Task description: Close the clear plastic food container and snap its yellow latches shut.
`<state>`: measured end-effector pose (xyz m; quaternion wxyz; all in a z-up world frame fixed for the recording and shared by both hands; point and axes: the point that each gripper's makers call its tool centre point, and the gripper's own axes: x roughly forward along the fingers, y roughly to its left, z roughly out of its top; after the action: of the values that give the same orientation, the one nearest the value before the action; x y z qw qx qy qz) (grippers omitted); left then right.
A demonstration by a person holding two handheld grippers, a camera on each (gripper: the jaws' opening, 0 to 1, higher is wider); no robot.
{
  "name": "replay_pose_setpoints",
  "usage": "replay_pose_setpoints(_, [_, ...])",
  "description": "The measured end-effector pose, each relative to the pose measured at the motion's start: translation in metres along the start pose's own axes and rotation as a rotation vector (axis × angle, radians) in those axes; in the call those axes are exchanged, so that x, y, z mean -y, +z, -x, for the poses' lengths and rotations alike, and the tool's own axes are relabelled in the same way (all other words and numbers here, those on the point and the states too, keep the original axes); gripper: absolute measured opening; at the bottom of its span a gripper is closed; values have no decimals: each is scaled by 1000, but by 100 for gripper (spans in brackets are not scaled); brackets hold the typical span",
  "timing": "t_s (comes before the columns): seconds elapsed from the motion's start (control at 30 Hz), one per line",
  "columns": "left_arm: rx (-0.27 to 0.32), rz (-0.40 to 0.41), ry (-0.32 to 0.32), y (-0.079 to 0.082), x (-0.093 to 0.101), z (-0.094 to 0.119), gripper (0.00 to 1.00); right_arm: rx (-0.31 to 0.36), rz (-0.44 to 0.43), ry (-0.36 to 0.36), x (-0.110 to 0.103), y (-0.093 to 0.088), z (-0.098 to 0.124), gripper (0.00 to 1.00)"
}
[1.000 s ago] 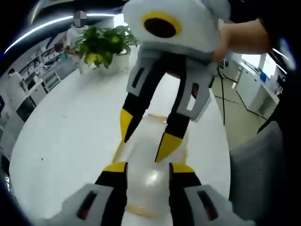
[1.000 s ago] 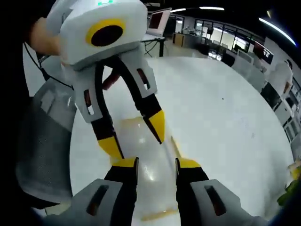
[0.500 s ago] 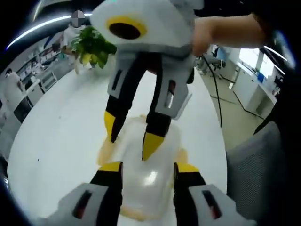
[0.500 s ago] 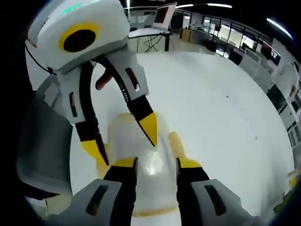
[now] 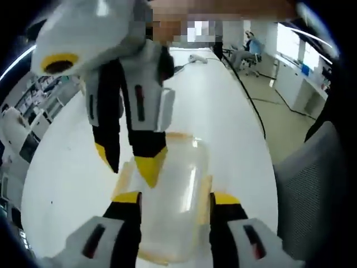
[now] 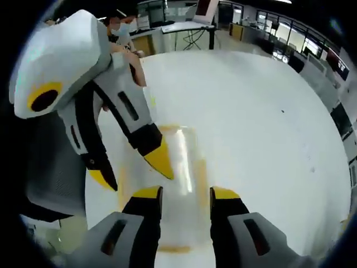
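box (image 5: 173,206) on worktop (image 5: 67,162) | left tongs (image 5: 174,200) and right tongs (image 6: 184,194) spread, nothing held | risk: box shoved toward 12 o'clock by off-centre latch (image 5: 206,190) press

Left gripper view: close above container (image 5: 173,195), facing 12 o'clock. Right gripper view: opposite side, sharing container (image 6: 178,184) and white table (image 6: 268,128).

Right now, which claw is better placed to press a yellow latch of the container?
Probably the left claw: it straddles the container, one tip beside a yellow latch. The right claw hovers over the opposite side.
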<state>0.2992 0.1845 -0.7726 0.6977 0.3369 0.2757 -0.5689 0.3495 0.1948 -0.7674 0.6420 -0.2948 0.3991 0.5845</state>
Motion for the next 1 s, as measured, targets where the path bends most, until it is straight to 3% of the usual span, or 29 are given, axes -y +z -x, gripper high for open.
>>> replay_pose_setpoints(0.1, [3,-17,10,1,0,-2,46,-37,-7,57,1,-1,-1,34])
replay_pose_setpoints(0.37, [4,-38,21,0,-1,-3,47,-115,34,126,1,-3,-7,36])
replay_pose_setpoints(0.43, [4,-52,25,0,0,-3,47,-161,49,159,-3,-9,-10,34])
replay_pose_setpoints(0.47, [3,-65,30,-1,1,-4,47,-149,46,155,-1,-5,-11,35])
replay_pose_setpoints(0.8, [-16,-94,63,-2,0,-6,47,-287,100,207,-4,-6,-14,34])
replay_pose_setpoints(1.0, [-23,-88,75,-3,0,-7,46,-306,105,222,-4,-8,-15,33])
